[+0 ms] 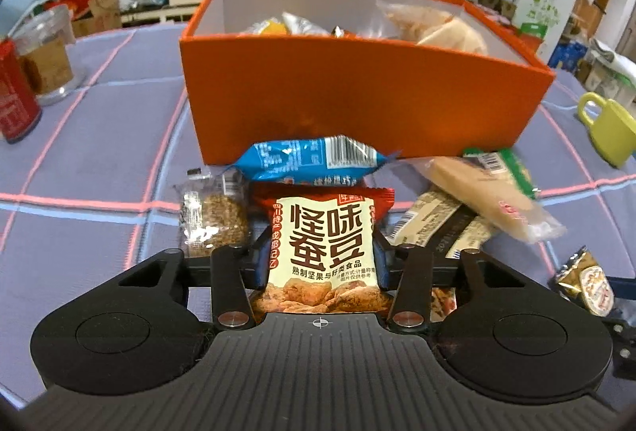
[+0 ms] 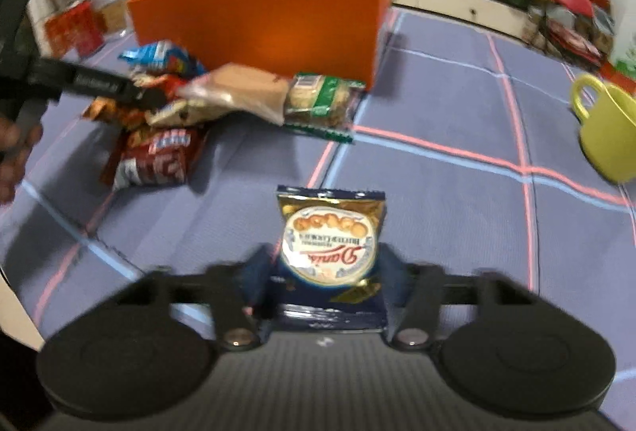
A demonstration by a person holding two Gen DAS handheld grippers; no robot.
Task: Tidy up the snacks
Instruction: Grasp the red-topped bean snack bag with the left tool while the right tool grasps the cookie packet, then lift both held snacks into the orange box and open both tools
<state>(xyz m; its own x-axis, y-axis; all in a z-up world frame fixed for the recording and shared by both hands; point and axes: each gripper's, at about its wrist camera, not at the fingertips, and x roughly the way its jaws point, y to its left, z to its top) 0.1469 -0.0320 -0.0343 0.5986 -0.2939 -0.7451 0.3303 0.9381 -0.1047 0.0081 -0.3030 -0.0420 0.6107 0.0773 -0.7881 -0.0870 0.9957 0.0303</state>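
My left gripper (image 1: pixel 321 256) is shut on a cream-and-red bean snack packet (image 1: pixel 322 228), lifted a little over the snack pile in front of the orange box (image 1: pixel 357 93). Around it lie a blue packet (image 1: pixel 310 160), a round sesame cake in clear wrap (image 1: pixel 214 224) and a long wafer bar (image 1: pixel 489 196). My right gripper (image 2: pixel 326 268) is shut on a gold-and-navy butter cookie packet (image 2: pixel 330 232) out on the cloth, right of the pile (image 2: pixel 179 113). The orange box (image 2: pixel 278 21) holds several wrapped snacks. The right wrist view is blurred.
A yellow mug (image 2: pixel 608 136) stands at the right on the purple checked cloth (image 2: pixel 457 152). At the left are a red tin (image 1: pixel 16 97) and a clear jar (image 1: pixel 47 53). A hand (image 2: pixel 16 152) shows at the left edge. Cluttered shelves stand behind.
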